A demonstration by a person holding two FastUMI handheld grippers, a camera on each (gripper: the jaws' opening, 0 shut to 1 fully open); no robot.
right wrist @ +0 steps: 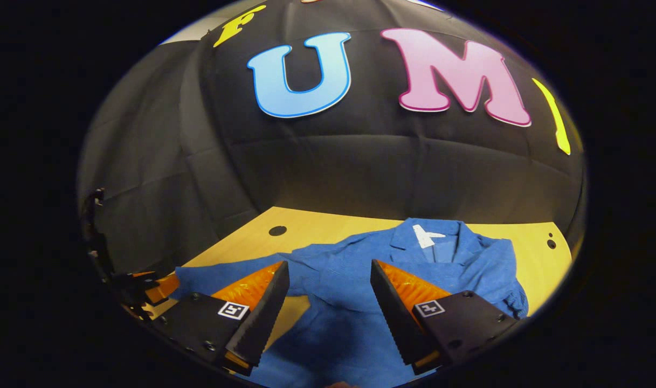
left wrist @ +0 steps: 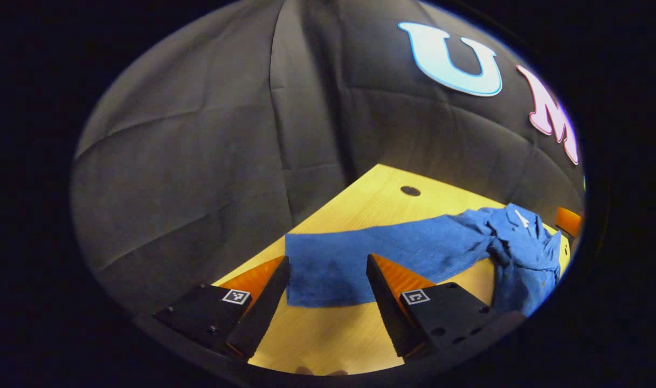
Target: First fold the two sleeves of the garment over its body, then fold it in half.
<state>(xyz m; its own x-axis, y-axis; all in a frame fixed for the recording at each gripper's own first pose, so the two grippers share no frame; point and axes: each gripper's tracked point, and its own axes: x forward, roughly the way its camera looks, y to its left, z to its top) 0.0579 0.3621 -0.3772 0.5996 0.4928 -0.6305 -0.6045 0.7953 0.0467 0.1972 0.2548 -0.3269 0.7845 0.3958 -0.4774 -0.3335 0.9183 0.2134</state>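
Blue garment (right wrist: 414, 269) lies flat on the pale wood worktop (left wrist: 328, 334), collar toward the booth wall, neither sleeve folded yet by the look of it. Left gripper (left wrist: 328, 285): fingers spread wide, nothing between them, poised low over the worktop just short of the cuff end of the left sleeve (left wrist: 371, 253). In the left gripper view that sleeve runs as a long flat band from the cuff, directly ahead in the gap between the fingers, off to the right and slightly away, where it joins the bunched body of the garment at the far right edge. The sleeve's long axis therefore lies crosswise to the fingers' line of approach; its squared cuff edge faces the gripper. Judgement: the left gripper is the nearer one to this cuff, and a short advance with the fingers straddling the cuff's near edge would set up the grasp; the fold would then carry the cuff rightward along the sleeve's own axis onto the body. Right gripper (right wrist: 330, 302): fingers likewise wide apart and empty, hovering above the chest area, collar and white neck label (right wrist: 426, 235) straight ahead. In the right gripper view, the left sleeve stretches out to the left, and the other gripper shows dimly at its far end.
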